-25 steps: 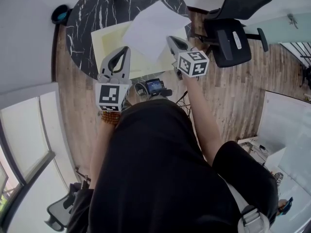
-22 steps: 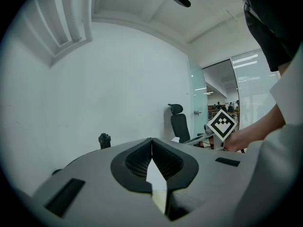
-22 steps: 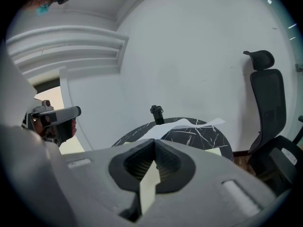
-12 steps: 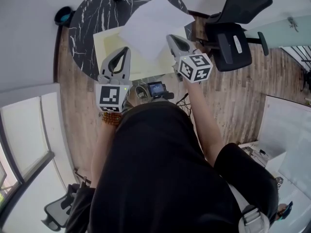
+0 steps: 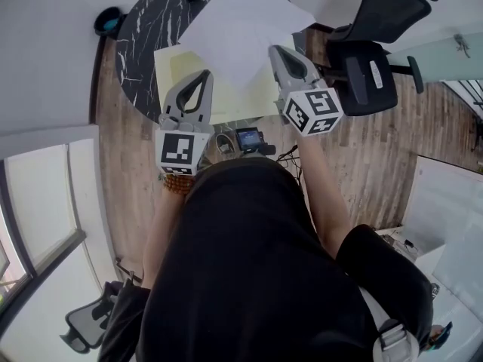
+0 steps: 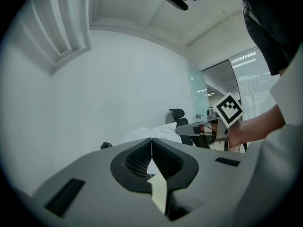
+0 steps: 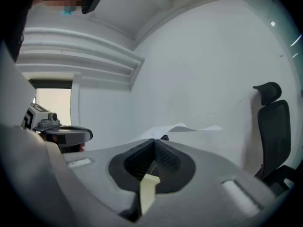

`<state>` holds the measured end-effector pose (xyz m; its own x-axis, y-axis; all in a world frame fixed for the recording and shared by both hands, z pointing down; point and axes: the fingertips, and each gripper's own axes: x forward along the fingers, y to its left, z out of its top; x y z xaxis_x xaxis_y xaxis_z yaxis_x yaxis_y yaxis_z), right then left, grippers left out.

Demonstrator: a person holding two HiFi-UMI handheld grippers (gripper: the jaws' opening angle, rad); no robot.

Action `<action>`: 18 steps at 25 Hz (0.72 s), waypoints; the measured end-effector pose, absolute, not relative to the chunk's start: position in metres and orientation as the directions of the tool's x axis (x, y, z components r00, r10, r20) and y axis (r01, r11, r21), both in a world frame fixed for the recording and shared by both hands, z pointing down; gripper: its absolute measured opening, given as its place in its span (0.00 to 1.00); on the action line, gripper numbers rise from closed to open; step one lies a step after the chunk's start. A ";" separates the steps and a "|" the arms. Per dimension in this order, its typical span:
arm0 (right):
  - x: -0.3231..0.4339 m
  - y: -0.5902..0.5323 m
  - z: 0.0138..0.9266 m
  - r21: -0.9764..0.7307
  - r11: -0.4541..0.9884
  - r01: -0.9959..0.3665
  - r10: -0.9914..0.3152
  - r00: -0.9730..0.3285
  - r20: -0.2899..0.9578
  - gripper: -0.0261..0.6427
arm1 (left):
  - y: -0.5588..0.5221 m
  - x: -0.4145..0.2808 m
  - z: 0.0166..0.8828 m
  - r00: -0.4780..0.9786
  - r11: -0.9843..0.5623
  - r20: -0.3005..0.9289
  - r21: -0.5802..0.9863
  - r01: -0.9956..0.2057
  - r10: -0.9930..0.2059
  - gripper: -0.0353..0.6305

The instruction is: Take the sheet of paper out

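We see both pairs of fingers pressed together, each pinching a pale strip: the left gripper (image 6: 151, 141) and the right gripper (image 7: 152, 141) grip the near edge of the pale yellow folder (image 5: 253, 100) on the black marble table (image 5: 139, 36). Compared with a second ago, both grippers sit farther forward. The white sheet of paper (image 5: 241, 29) sticks out farther past the folder's far edge, and its far corner now passes the table's rim. Bare marble lies open to the left, while the office chair (image 5: 370, 51) stands near the right gripper.
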<state>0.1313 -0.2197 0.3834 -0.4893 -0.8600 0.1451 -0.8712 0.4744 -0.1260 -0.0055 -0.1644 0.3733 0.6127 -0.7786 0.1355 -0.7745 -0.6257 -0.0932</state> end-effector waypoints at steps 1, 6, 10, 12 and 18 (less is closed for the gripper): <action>0.130 -0.219 0.378 -0.113 0.475 -0.873 -0.863 -0.487 0.133 0.03 | -0.164 -0.005 0.371 0.612 -0.625 0.130 -0.096 -0.775 -0.780 0.05; 0.120 -0.215 0.350 -0.036 0.479 -0.877 -0.874 -0.480 0.073 0.03 | -0.167 -0.007 0.360 0.597 -0.608 0.118 -0.096 -0.788 -0.793 0.05; 0.107 -0.211 0.333 0.034 0.485 -0.874 -0.874 -0.484 0.038 0.03 | -0.169 -0.009 0.357 0.598 -0.607 0.104 -0.122 -0.785 -0.795 0.05; 0.102 -0.211 0.332 0.069 0.488 -0.870 -0.873 -0.487 0.035 0.03 | -0.169 -0.009 0.358 0.589 -0.599 0.113 -0.103 -0.794 -0.800 0.05; 0.091 -0.208 0.333 0.136 0.494 -0.859 -0.868 -0.495 0.030 0.03 | -0.169 -0.013 0.362 0.570 -0.583 0.129 -0.097 -0.807 -0.811 0.05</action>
